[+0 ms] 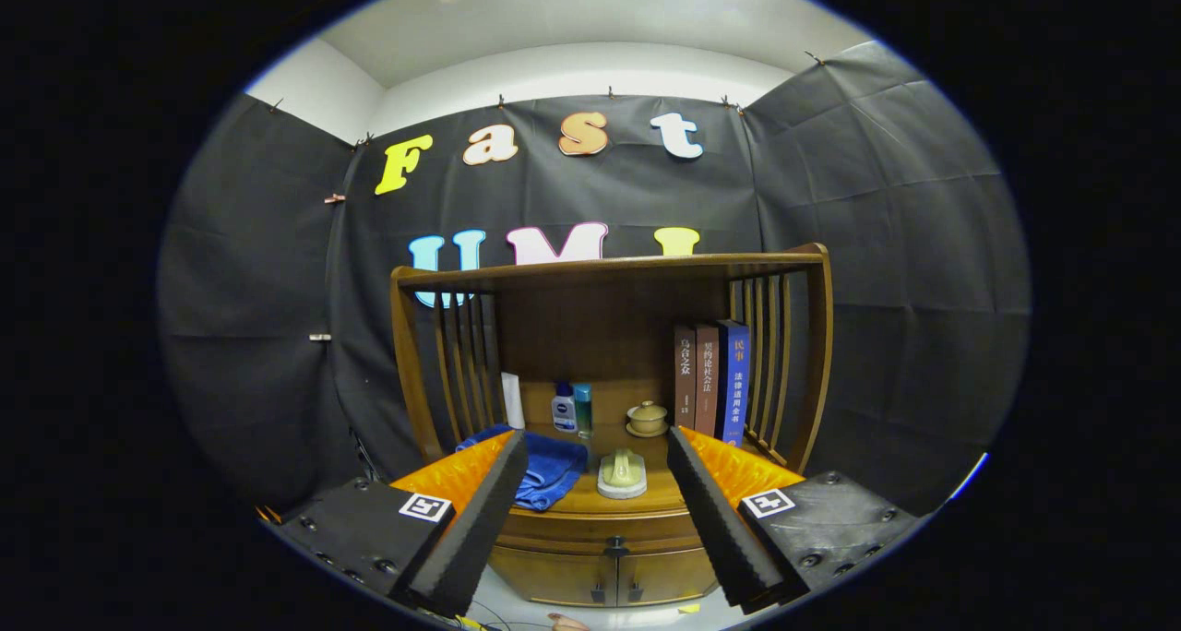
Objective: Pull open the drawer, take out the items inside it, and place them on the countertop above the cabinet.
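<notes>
A wooden cabinet (604, 336) with a slatted shelf top stands ahead against the booth wall. Its drawer front (600, 525) with a small dark knob (615, 547) sits shut below the countertop (637, 504), between and beyond my fingers. My gripper (598, 460) is open and holds nothing, some way back from the cabinet. On the countertop lie a folded blue towel (544, 470) just past the left finger and a pale green scrubbing brush (622, 474) in the middle.
At the back of the countertop stand a white bottle (564, 408), a teal bottle (583, 408) and a small lidded yellow cup (647, 418). Three upright books (710, 382) fill the right side. Two cabinet doors (614, 577) are below the drawer.
</notes>
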